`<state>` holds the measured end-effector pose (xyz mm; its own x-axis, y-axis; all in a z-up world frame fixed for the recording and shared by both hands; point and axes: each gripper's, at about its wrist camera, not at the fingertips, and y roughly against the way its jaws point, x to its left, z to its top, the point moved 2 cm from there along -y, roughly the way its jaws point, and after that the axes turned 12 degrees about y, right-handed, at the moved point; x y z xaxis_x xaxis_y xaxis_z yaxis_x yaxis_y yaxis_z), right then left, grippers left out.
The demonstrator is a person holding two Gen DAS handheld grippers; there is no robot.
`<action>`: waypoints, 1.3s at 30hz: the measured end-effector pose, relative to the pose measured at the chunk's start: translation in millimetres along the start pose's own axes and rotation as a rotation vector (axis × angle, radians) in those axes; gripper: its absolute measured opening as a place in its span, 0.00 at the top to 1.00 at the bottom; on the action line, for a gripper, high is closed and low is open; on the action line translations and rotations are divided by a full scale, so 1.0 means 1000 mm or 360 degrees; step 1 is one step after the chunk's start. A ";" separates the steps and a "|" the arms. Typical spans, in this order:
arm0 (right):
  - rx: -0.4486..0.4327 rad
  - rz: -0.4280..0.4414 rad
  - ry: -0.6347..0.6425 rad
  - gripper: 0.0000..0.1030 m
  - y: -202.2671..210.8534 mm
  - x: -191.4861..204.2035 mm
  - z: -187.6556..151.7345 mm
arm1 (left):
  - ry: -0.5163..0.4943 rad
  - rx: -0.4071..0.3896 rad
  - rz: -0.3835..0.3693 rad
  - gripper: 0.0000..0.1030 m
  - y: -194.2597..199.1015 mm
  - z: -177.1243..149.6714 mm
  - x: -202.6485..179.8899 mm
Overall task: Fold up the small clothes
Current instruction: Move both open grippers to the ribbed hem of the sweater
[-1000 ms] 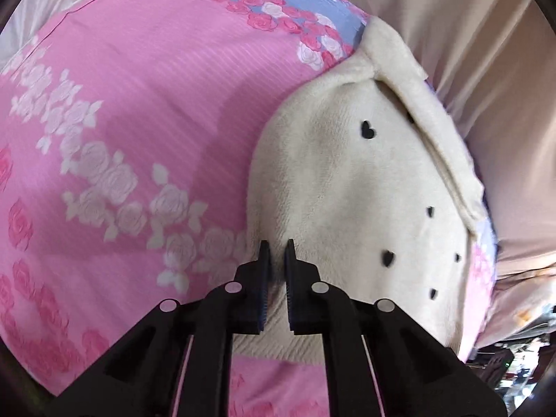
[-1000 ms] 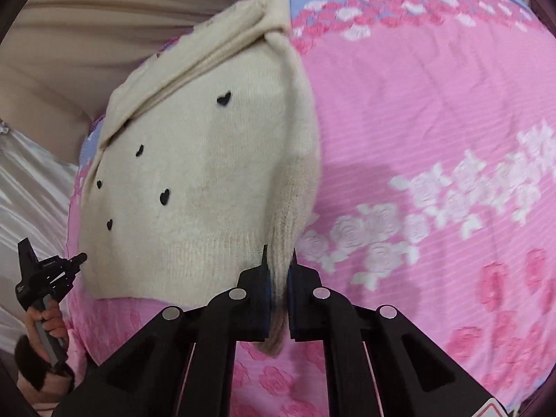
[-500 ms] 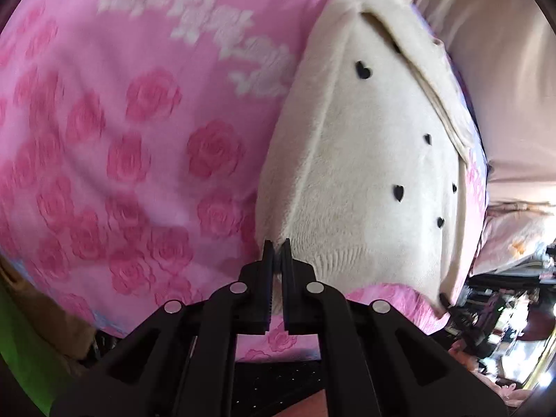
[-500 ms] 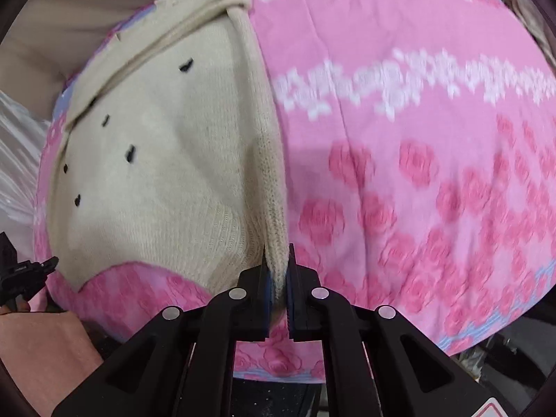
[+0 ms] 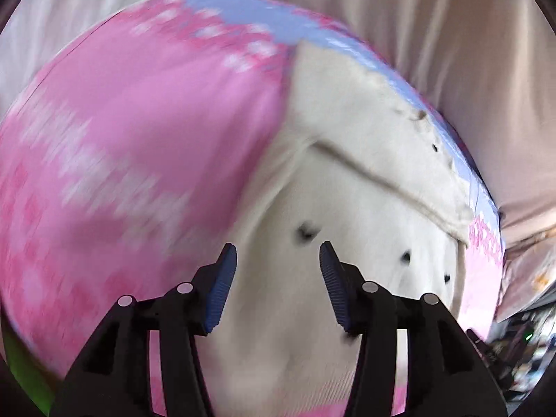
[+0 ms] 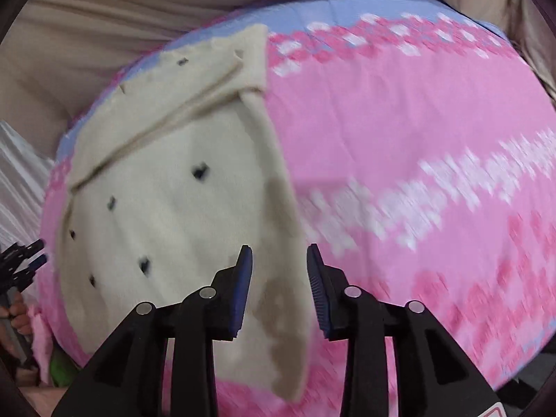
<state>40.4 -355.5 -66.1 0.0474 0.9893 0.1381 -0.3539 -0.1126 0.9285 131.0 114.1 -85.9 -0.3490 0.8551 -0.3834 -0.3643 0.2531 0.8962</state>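
A small cream knit sweater (image 5: 365, 208) with black heart dots lies flat on a pink rose-print sheet (image 5: 139, 139); its sleeves are folded across the top. My left gripper (image 5: 278, 248) is open and empty above the sweater's lower left part. In the right wrist view the same sweater (image 6: 173, 191) lies on the sheet (image 6: 399, 121), and my right gripper (image 6: 279, 250) is open and empty over its right edge, where a folded sleeve runs down. Both views are blurred by motion.
Beige curtains (image 5: 451, 34) hang behind the bed. The other gripper (image 6: 21, 264) shows at the left edge of the right wrist view. Clutter (image 5: 521, 347) sits beyond the bed's right side.
Both grippers were shut on the sweater's bottom hem corners. They have let go and opened, and both views have swung up toward the far end of the bed.
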 end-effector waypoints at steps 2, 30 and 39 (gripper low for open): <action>-0.0021 0.0027 0.0071 0.72 -0.013 0.016 0.030 | -0.0072 0.0024 0.0088 0.54 -0.026 0.006 -0.012; -0.0079 -0.0209 0.0141 0.69 -0.089 0.010 0.147 | 0.0242 -0.0056 0.0142 0.99 -0.056 0.047 0.043; 0.0130 -0.0074 0.0015 0.51 -0.021 0.001 -0.025 | 0.0180 0.0228 -0.0070 0.56 -0.011 -0.064 0.084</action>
<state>24.4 -349.3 -94.5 0.0530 0.9944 0.0913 -0.2744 -0.0734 0.9588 50.2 154.4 -142.2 -0.4331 0.7877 -0.4381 -0.2573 0.3578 0.8977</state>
